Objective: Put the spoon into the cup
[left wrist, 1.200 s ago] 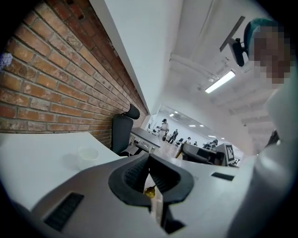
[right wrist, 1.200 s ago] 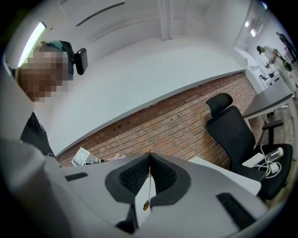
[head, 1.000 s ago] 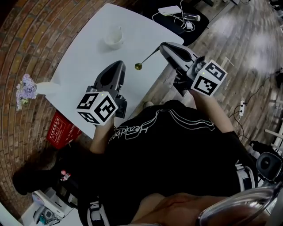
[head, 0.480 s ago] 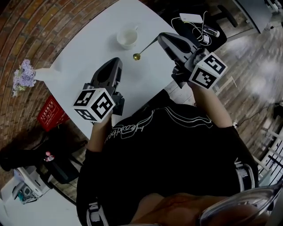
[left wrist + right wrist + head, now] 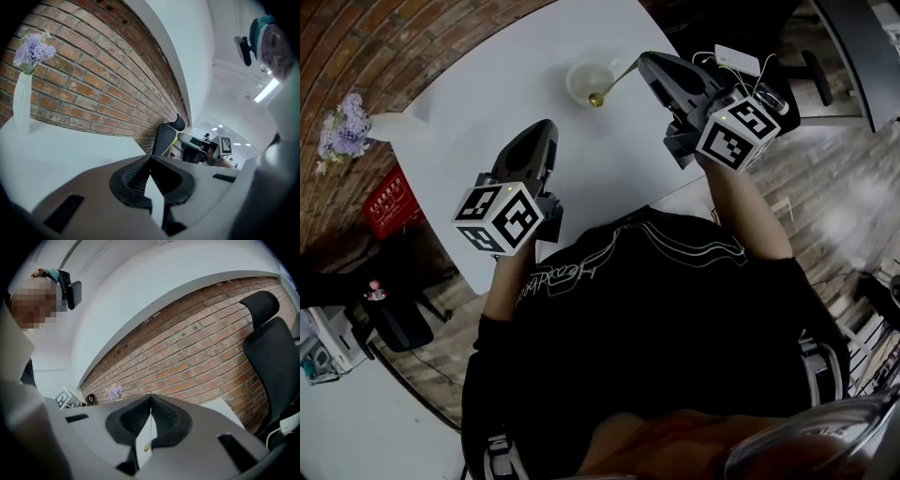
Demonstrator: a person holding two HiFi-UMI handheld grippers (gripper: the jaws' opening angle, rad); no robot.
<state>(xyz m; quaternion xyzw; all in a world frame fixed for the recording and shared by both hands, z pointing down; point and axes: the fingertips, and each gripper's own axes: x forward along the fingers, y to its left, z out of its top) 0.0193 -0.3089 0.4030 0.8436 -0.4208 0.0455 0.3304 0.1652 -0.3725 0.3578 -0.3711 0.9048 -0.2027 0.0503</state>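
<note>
Head view: my right gripper (image 5: 647, 66) was clamped on spoon (image 5: 615, 82) handle, with bowl at near rim of cup (image 5: 578, 76), not inside yet. Left gripper (image 5: 546, 129) was closed on nothing, nearer me than cup. Grab done, lowering in left, I reckon.

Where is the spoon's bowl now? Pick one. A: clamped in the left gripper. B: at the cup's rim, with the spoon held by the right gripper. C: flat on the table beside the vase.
B: the right gripper pinches the spoon by its handle, its bowl hanging at the white cup rim.
</note>
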